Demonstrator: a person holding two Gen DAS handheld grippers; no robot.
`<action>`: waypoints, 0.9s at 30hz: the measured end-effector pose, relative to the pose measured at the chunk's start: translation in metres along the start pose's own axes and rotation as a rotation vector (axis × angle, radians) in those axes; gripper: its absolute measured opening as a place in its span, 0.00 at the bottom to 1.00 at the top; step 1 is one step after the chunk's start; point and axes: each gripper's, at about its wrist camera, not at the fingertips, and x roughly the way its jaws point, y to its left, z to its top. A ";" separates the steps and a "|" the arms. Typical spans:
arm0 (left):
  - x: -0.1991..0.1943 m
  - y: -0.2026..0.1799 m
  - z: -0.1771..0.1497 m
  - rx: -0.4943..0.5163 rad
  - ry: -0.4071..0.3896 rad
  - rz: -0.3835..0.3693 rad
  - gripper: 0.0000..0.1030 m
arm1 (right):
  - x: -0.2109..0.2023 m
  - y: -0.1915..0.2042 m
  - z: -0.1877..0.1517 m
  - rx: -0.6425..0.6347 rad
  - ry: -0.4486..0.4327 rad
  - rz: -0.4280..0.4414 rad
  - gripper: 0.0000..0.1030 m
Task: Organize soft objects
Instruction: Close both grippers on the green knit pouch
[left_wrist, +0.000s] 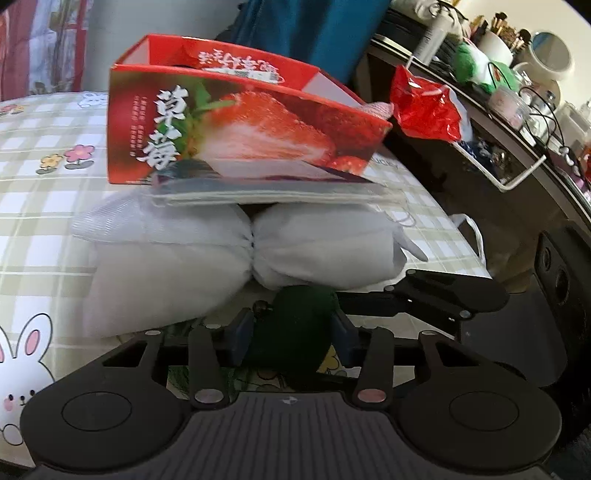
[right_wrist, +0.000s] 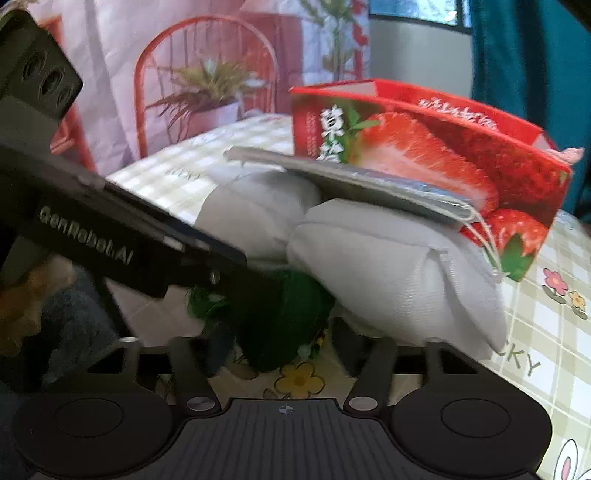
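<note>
- While both tools reach in low over the checked tablecloth (left_wrist: 44, 206), the left gripper (left_wrist: 293, 332) has its two fingers squeezed in on a dark green fuzzy ball (left_wrist: 295, 332), and it looks like it is holding it.
- That green ball sits on the table, right against the front of a white pillow (left_wrist: 166, 273). It looks light and squashy, so it should be easy to lift. Its round middle is a good spot to pinch.
- White and puffy, the pillow is tied tight in the middle. It will sag if picked up by one end, so the tied part may be the best place to grab.
- On top of the pillow lies a flat grey packet (left_wrist: 280, 194), and behind it stands a stiff red strawberry box (left_wrist: 240, 122), open on top.
- Over on the right, the right gripper (right_wrist: 284, 354) sits with its fingers set wide apart around the green ball, not pressing it.
- Room is tight here: the tools are close together, the table edge is near on the right, and a messy shelf (left_wrist: 517, 140) stands past it.
</note>
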 end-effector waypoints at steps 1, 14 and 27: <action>0.001 0.000 -0.001 0.000 0.003 -0.005 0.44 | 0.000 -0.001 -0.002 0.010 -0.007 0.006 0.65; 0.008 0.007 -0.003 -0.036 0.003 -0.019 0.42 | 0.005 -0.014 -0.012 0.108 -0.041 -0.016 0.99; 0.010 0.010 -0.002 -0.051 0.005 -0.016 0.42 | 0.007 -0.018 -0.016 0.134 -0.057 -0.041 0.99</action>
